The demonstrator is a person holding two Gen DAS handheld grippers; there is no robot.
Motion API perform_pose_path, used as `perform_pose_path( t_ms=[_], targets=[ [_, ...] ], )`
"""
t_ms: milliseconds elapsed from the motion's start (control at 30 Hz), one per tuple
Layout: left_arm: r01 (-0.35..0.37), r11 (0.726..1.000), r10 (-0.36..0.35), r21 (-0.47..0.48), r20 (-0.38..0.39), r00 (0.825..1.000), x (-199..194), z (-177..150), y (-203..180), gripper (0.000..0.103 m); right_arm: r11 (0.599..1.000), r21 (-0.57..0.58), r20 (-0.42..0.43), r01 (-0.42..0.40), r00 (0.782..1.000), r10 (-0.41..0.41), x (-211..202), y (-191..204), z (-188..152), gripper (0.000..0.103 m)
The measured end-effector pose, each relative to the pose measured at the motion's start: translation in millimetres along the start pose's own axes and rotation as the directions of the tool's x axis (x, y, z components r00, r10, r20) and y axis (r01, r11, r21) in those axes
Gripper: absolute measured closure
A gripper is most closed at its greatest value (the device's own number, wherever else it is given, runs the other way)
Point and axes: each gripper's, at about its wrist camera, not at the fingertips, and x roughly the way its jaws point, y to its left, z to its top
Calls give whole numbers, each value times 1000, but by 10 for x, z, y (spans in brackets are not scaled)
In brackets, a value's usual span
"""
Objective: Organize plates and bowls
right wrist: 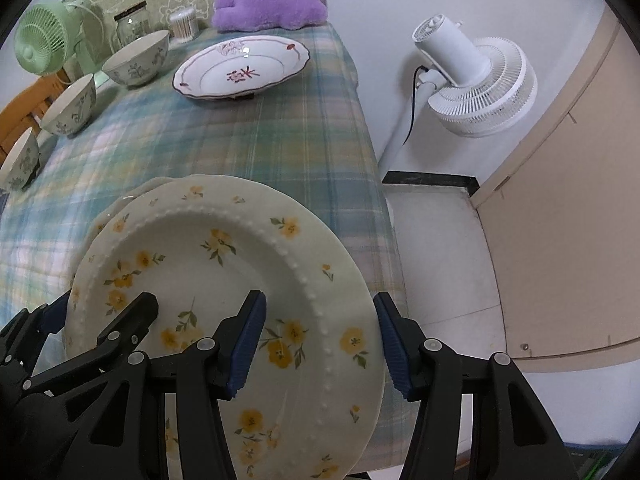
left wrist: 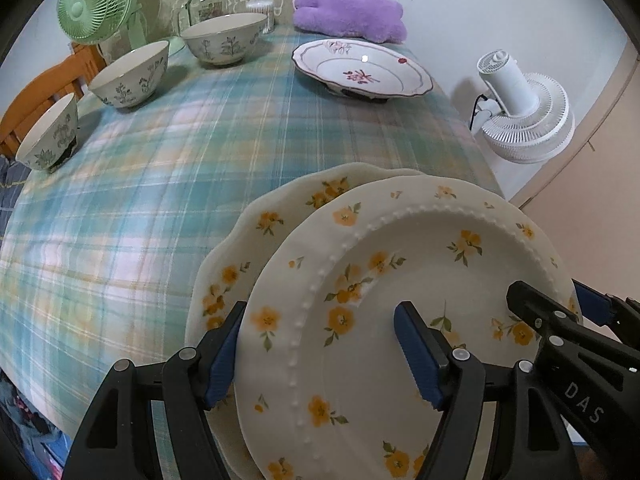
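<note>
Both grippers straddle yellow-flower plate rim

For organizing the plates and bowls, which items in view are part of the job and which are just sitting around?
Part of the job: yellow-flower plate straddled by the left gripper and right gripper; scalloped plate beneath it; red-flower plate; three bowls.

Just lying about: green fan, glass jar, purple plush, white fan.

A table under a green-and-yellow plaid cloth carries three floral ceramic bowls toward ten o'clock, a red-flowered scalloped plate at one o'clock, a yellow-flowered scalloped plate at five.
</note>
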Motion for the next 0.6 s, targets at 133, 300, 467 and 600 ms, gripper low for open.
perform_pose_path(
  t_ms=[133,300,467,600],
  targets=[
    [-18,1000,18,4,5,1000,22,4,-40,29,1000,-12,0,-6,1000,6,34,-7,20,44],
    [-43,999,43,8,14,999,43,34,-68,28,1000,-17,-1,-13,1000,13,78,-31,57,45],
    [-69,998,69,-2,23,997,46,33,-81,26,1000,-18,-3,-18,1000,18,107,-38,77,46],
    [-89,996,89,-7,28,996,52,36,-96,26,1000,-18,-2,-20,1000,20,132,-52,78,48]
  ],
)
